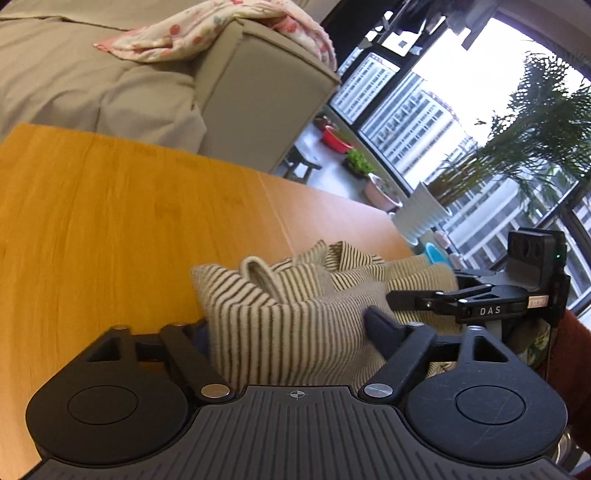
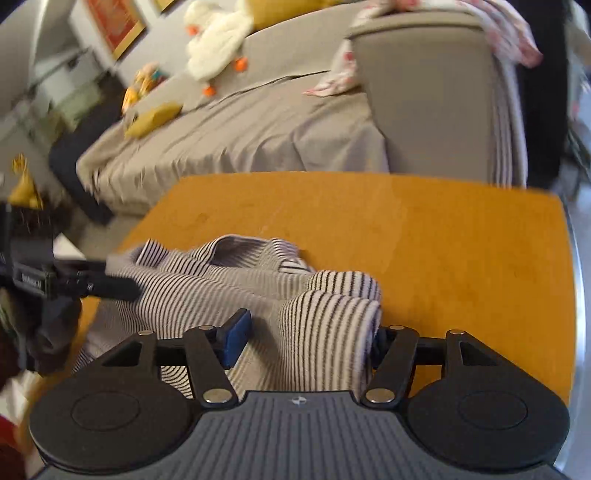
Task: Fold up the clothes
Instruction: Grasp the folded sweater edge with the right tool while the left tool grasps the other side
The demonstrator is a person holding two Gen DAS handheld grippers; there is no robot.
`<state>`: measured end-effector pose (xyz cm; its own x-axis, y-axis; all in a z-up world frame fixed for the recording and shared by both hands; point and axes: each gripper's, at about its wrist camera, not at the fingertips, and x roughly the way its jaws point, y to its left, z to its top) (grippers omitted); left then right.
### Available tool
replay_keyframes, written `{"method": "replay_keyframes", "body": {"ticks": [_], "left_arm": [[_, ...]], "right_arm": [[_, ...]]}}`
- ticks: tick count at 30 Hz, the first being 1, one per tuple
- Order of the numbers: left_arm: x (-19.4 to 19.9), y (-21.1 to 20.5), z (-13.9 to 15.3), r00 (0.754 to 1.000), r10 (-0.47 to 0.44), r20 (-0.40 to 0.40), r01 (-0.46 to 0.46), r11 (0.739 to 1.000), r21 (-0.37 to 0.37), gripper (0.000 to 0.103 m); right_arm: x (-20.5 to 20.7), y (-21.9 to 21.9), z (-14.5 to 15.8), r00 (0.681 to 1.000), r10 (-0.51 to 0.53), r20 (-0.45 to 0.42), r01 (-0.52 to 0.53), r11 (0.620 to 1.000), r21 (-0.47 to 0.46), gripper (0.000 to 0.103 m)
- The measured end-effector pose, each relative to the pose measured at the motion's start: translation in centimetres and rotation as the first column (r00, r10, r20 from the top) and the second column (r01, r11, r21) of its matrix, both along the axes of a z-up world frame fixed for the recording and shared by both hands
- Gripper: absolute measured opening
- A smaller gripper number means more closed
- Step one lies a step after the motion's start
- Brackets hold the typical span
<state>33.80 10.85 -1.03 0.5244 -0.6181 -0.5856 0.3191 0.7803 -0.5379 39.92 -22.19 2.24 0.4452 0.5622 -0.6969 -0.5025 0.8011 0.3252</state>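
Note:
A cream garment with dark stripes [image 1: 295, 302] lies bunched on the orange wooden table [image 1: 110, 221], near its right edge. My left gripper [image 1: 290, 328] has its jaws wide around a thick bunch of it; the right pad [image 1: 380, 325] dents the cloth and the left finger is hidden behind it. The right gripper [image 1: 395, 295] reaches in from the right, over the same garment. In the right wrist view, a rolled fold of the striped garment [image 2: 325, 325] fills my right gripper [image 2: 306, 338], beside its blue pad [image 2: 236, 332]. The left gripper [image 2: 122, 286] comes in from the left.
A beige sofa [image 2: 258, 129] stands just beyond the table's far edge, with a floral blanket [image 1: 207, 29] over its armrest and a white plush toy [image 2: 218, 40] on the seat. To the right are large windows and potted plants [image 1: 535, 129]. Bare table [image 2: 461, 240] lies ahead.

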Motion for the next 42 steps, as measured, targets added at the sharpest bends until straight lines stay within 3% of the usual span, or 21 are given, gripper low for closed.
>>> {"method": "replay_keyframes", "body": {"ticks": [3,6,8,12,16,19,24,33,36,38,41,42], "left_arm": [[0.0,0.6,-0.1,1.000,0.005,0.005,-0.005,1.000,0.001,0.063],[-0.3,0.6,0.2,0.999,0.002,0.038,-0.002,1.000,0.005,0.054],[-0.2,0.5,1.1,0.998,0.003,0.063,-0.004,1.000,0.010,0.043],[-1.1,0.6,4.1,0.990,0.017,0.137,-0.015,1.000,-0.018,0.033],[-5.5,0.4,7.4,0.972,-0.016,0.233,0.016,1.000,0.000,0.032],[-9.7,0.6,8.4,0.967,-0.039,0.252,0.040,0.999,0.001,0.032],[-16.0,0.9,7.9,0.972,-0.057,0.228,0.050,0.998,0.036,0.032],[-21.8,1.3,5.3,0.982,-0.017,0.191,0.002,0.997,0.082,0.037],[-22.6,1.9,5.0,0.989,0.005,0.145,-0.015,0.998,0.069,0.041],[-23.2,2.6,5.1,0.992,0.016,0.125,-0.021,0.999,0.044,0.054],[-24.4,4.0,6.4,0.990,0.027,0.135,-0.024,0.999,-0.024,0.070],[-24.7,4.4,7.0,0.989,0.040,0.145,-0.033,0.998,-0.047,0.073]], "right_arm": [[0.1,0.2,-0.1,1.000,0.006,0.016,-0.006,1.000,0.008,0.037],[-0.2,0.1,0.0,0.999,0.000,0.044,0.000,1.000,0.011,0.033],[-0.3,0.4,0.6,0.996,0.004,0.087,-0.002,1.000,-0.023,0.031],[-3.6,0.2,4.1,0.972,0.035,0.233,-0.017,0.997,-0.076,0.027],[-9.5,-0.4,8.3,0.917,0.090,0.388,-0.055,0.993,-0.100,0.027],[-14.7,-0.8,10.1,0.872,0.146,0.468,-0.085,0.985,-0.150,0.027],[-23.7,0.0,8.7,0.820,0.293,0.492,-0.152,0.940,-0.306,0.027],[-33.2,1.5,2.9,0.798,0.397,0.453,-0.137,0.852,-0.505,0.030],[-34.8,1.1,2.8,0.821,0.362,0.442,-0.110,0.859,-0.500,0.034],[-35.5,0.2,3.5,0.846,0.310,0.433,-0.087,0.883,-0.461,0.036],[-35.9,-2.6,5.8,0.909,0.142,0.392,-0.019,0.953,-0.303,0.053],[-35.7,-3.7,6.6,0.927,0.069,0.368,0.017,0.974,-0.228,0.063]]}}
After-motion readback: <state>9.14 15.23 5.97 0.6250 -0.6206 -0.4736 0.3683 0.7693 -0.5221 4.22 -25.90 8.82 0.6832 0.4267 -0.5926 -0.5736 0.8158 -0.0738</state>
